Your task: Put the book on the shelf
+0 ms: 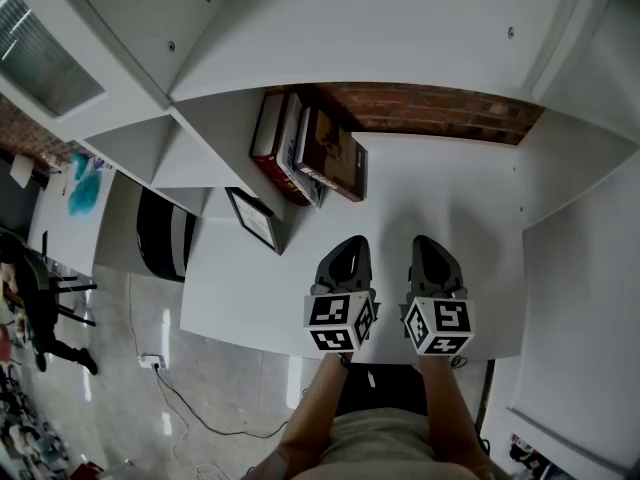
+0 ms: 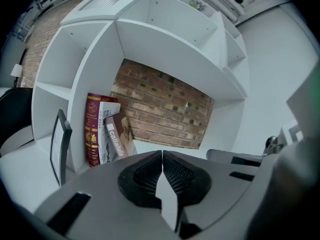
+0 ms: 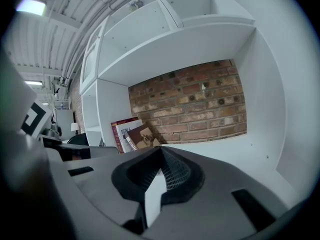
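hovering side by side over the front of the shelf (image 1: 450,203), the left gripper (image 1: 348,244) and right gripper (image 1: 428,241) each have jaws pressed together on nothing. farther in, the brown book (image 1: 336,154) stands on the shelf, leaning left against a white book (image 1: 299,148) and a red book (image 1: 268,133), with the brick wall (image 1: 430,113) behind.
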